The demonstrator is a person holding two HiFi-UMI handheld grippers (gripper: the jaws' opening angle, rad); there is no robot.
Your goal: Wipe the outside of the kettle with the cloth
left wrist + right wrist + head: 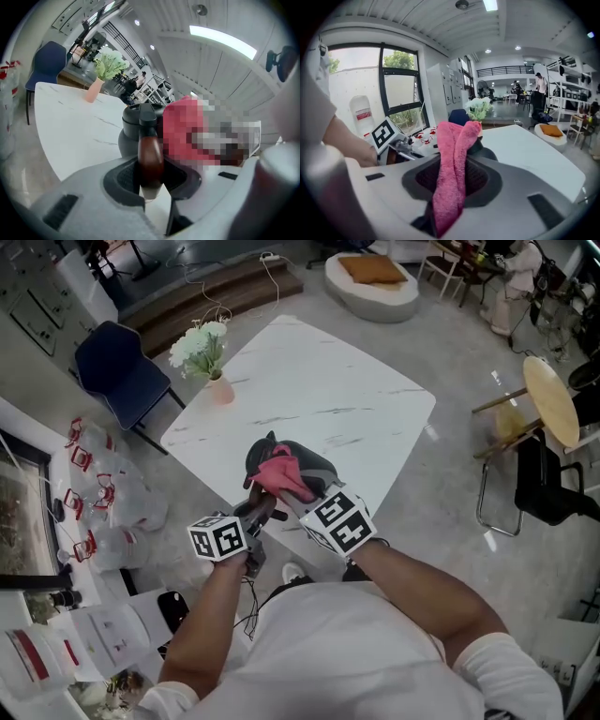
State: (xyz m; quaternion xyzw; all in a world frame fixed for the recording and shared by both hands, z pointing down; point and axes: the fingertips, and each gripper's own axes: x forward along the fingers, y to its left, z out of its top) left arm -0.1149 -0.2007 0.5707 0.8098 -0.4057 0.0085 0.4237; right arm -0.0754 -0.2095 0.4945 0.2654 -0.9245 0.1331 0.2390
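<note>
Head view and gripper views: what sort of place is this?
Probably an open-plan studio or office lounge: a white marble-look table with a flower vase, a round seat, and a mezzanine railing.

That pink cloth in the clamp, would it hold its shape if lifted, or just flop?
Probably floppy: the cloth folds and bunches where the right gripper pinches it. Its fuzzy, towel-like pile suggests it is light and grippy rather than slippery. In the head view it lies crumpled against the kettle, not standing stiff.
</note>
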